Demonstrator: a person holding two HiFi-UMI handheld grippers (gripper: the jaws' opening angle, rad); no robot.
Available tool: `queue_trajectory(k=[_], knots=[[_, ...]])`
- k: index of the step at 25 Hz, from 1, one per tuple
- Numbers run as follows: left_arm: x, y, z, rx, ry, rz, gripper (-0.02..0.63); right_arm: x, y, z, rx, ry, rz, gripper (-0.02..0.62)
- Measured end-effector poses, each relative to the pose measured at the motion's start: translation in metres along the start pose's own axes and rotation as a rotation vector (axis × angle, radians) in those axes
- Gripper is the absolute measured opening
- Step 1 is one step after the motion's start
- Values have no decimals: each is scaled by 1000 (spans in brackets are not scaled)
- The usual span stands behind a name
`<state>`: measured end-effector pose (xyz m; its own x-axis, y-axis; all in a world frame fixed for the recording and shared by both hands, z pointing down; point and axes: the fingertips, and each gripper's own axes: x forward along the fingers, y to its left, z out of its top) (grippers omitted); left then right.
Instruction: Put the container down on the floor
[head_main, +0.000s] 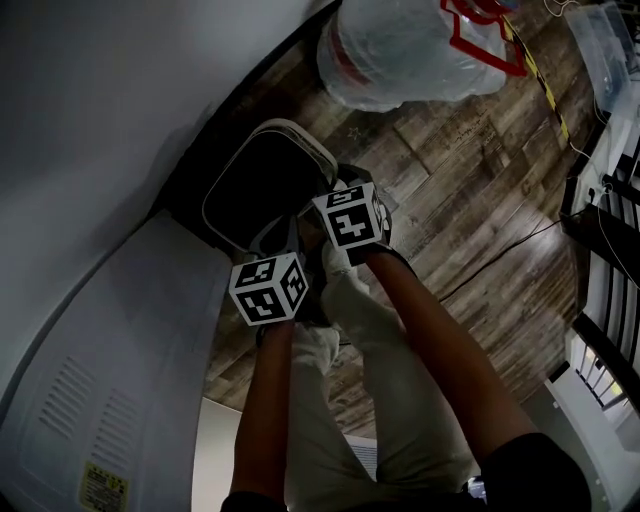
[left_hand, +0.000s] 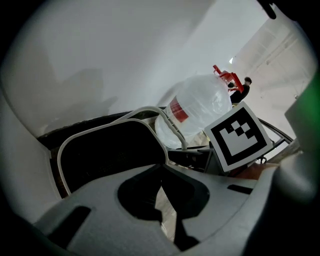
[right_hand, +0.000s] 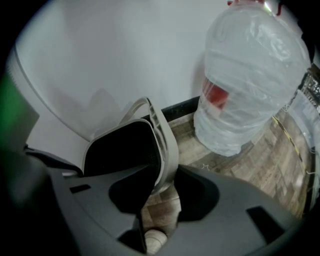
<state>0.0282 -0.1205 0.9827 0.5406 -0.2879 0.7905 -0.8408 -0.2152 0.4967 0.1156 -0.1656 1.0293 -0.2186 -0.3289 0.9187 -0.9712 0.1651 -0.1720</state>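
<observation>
A black container (head_main: 262, 182) with a pale rim rests on the wood floor against the white wall. It also fills the left gripper view (left_hand: 107, 150) and the right gripper view (right_hand: 122, 150). My left gripper (head_main: 272, 238) sits at the container's near edge, and its jaw tips (left_hand: 162, 167) meet on the rim's corner. My right gripper (head_main: 325, 200) is at the container's right side. In its own view the right gripper (right_hand: 167, 189) stands open, with the rim between the jaws and a gap on the right side.
A large clear water jug (head_main: 410, 45) with a red label stands on the floor just beyond the container. A white appliance panel (head_main: 110, 350) lies at the left. A thin cable (head_main: 500, 250) crosses the floor, and racks (head_main: 610, 250) line the right edge.
</observation>
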Motion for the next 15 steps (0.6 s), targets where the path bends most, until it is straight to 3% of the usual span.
queue_trajectory(k=[5, 15], knots=[[14, -10, -3, 18, 11, -17, 14, 6, -13, -15, 24, 34, 6, 151], [3, -12, 1, 25, 12, -10, 14, -8, -13, -27, 104, 53, 12, 160]])
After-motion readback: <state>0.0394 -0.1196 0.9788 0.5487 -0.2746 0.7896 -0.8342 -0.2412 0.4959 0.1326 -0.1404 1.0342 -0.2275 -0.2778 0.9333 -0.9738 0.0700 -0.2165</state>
